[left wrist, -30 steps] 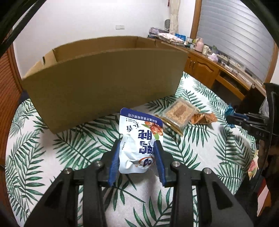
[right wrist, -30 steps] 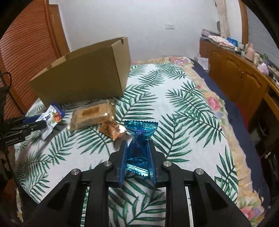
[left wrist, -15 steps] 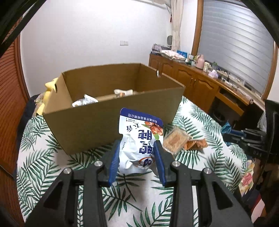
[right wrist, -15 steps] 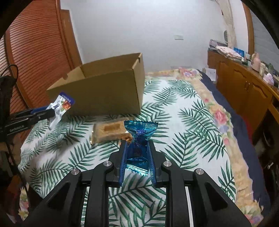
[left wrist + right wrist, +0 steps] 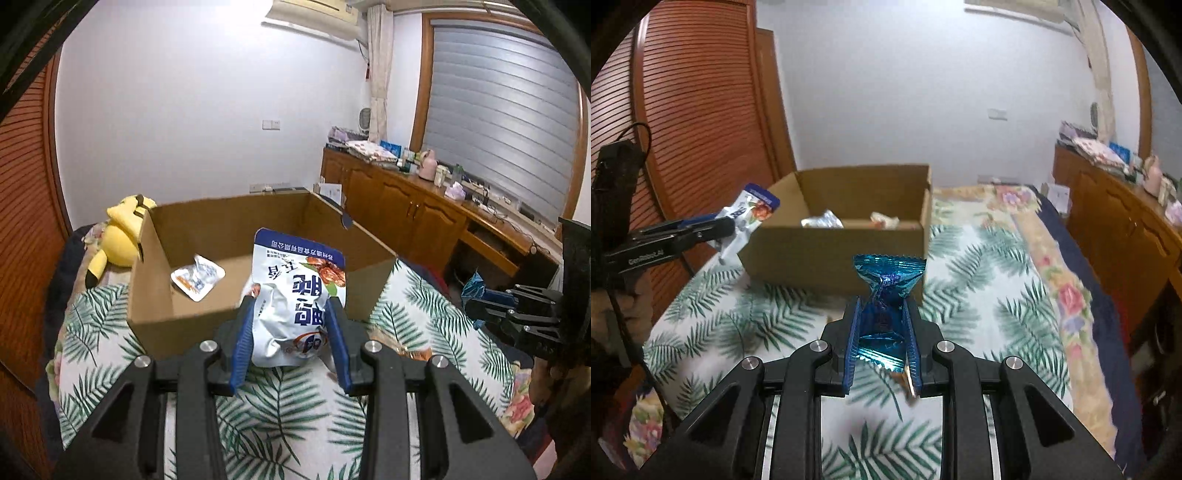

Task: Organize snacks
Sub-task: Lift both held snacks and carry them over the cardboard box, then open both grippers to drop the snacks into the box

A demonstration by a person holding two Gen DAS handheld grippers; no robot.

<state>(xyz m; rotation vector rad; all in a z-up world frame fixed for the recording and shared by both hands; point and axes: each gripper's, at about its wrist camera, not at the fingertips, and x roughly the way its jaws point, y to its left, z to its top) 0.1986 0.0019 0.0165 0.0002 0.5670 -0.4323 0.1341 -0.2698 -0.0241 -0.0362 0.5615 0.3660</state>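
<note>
The left gripper (image 5: 291, 332) has its blue-padded fingers (image 5: 242, 341) closed on the lower part of a white snack pouch (image 5: 299, 291), which stands upright between them, its blue top edge raised in front of the open cardboard box (image 5: 155, 325). The right gripper (image 5: 881, 341) is narrowed onto a blue foil wrapper (image 5: 886, 275), pinched at its waist so the crimped top fans out above the fingertips.

From the left wrist, the box interior shows a small white-and-orange packet (image 5: 197, 277) lying on its floor, and a yellow plush toy (image 5: 118, 236) sits behind the box's left corner; the right wrist shows neither plush nor that floor clearly. From the right wrist, two packets (image 5: 822, 220) peek above the box's near wall, and an orange wrapper (image 5: 908, 384) shows just under the right finger. The box rests on a palm-leaf cloth (image 5: 960, 280).
</note>
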